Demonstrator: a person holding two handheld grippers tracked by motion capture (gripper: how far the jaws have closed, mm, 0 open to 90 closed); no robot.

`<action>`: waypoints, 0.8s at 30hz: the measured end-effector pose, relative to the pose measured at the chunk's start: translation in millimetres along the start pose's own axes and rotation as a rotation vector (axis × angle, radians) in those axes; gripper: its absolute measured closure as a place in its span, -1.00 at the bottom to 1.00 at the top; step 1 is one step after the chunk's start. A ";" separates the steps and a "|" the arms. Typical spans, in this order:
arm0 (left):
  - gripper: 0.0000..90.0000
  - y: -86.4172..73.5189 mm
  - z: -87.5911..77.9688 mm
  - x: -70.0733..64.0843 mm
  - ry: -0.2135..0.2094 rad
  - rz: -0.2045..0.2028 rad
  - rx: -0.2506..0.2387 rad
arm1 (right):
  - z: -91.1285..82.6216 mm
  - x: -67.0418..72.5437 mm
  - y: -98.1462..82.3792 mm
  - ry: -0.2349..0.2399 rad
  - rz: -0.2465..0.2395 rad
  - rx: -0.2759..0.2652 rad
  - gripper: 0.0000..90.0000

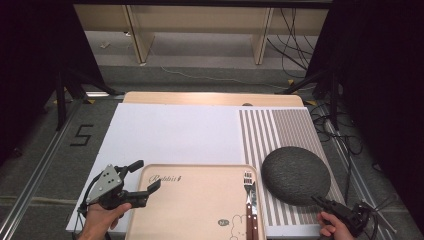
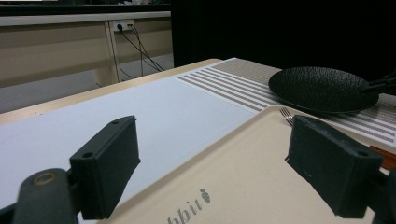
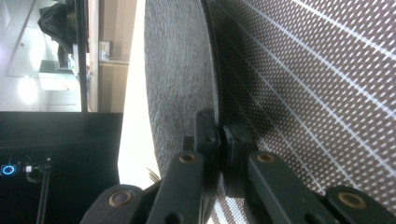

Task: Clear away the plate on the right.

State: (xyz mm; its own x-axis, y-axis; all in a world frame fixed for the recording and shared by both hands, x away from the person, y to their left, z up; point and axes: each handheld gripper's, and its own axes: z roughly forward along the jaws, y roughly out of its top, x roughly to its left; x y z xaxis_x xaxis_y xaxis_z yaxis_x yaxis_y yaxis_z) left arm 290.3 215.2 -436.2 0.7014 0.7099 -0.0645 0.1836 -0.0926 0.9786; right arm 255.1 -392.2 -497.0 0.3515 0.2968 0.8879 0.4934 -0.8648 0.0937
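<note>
A dark grey round plate (image 1: 295,175) lies on a striped placemat (image 1: 280,130) at the right of the table. My right gripper (image 1: 318,199) is at the plate's near right rim, and in the right gripper view it (image 3: 219,126) is shut on the rim of the plate (image 3: 177,70), one jaw above it and one below. A beige tray (image 1: 195,200) sits at the front centre. My left gripper (image 1: 146,175) stands open at the tray's left edge with nothing between its jaws, seen wide apart in the left gripper view (image 2: 219,168).
A fork (image 1: 248,182) and a knife (image 1: 254,202) with brown handles lie along the tray's right side. A white mat (image 1: 170,135) covers the table's left and middle. Beyond the far edge are the floor, cables and desk legs.
</note>
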 end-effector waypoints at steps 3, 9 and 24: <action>-0.65 0.0 -0.3 0.1 0.000 0.000 -0.002 | 0.0 -0.5 -0.2 0.000 -0.007 -0.006 0.95; -0.65 0.0 -0.9 0.0 0.000 -0.002 -0.002 | -1.3 -0.8 1.3 -0.005 -0.016 -0.004 0.94; -0.65 0.0 -0.8 0.8 -0.001 -0.003 -0.003 | -3.0 -0.4 3.4 0.111 0.024 -0.047 0.93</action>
State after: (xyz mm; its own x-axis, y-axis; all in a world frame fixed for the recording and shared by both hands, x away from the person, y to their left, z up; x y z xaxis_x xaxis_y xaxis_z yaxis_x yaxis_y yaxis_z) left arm 290.3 216.3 -436.1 0.7017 0.7092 -0.0678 0.1837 -0.0882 0.9790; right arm 254.2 -396.4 -495.7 0.2708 0.2313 0.9344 0.4469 -0.8900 0.0908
